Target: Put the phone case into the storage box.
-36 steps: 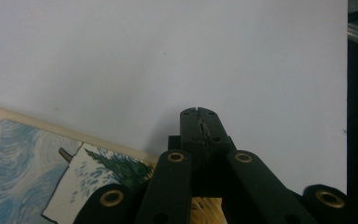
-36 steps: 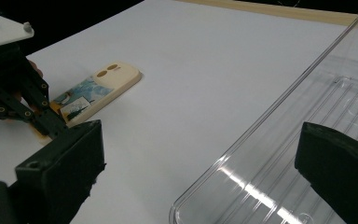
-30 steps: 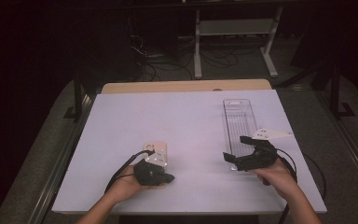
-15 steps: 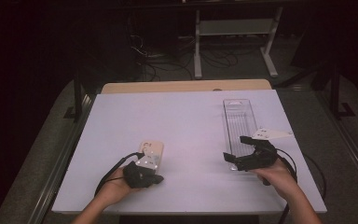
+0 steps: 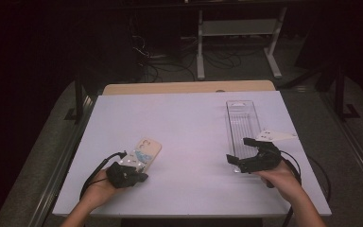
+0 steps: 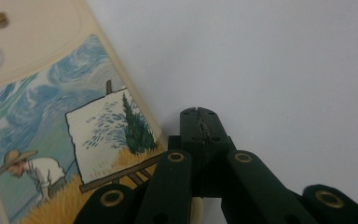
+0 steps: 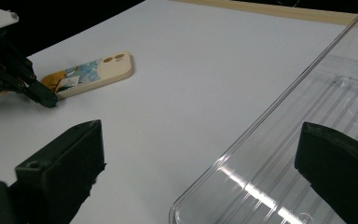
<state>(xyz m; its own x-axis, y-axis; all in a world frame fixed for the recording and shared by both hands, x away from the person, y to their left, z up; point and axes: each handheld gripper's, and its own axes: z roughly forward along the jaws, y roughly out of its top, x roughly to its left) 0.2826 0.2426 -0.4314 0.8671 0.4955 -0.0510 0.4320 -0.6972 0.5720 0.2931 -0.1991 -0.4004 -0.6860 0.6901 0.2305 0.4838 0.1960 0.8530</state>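
L tongs [image 6: 199, 122] pinched together, tips beside phone case [image 6: 51, 121].

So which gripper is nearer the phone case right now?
Left. The left gripper, jaws shut, sits at the near end of the phone case. The right gripper is far across the table, jaws open around the near end of the clear tray.

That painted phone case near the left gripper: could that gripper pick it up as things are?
Probably not yet. The left gripper has its jaws shut, with the tips beside the near corner of the phone case, which lies flat on the table. Nothing blocks the way; the jaws would need to open first.
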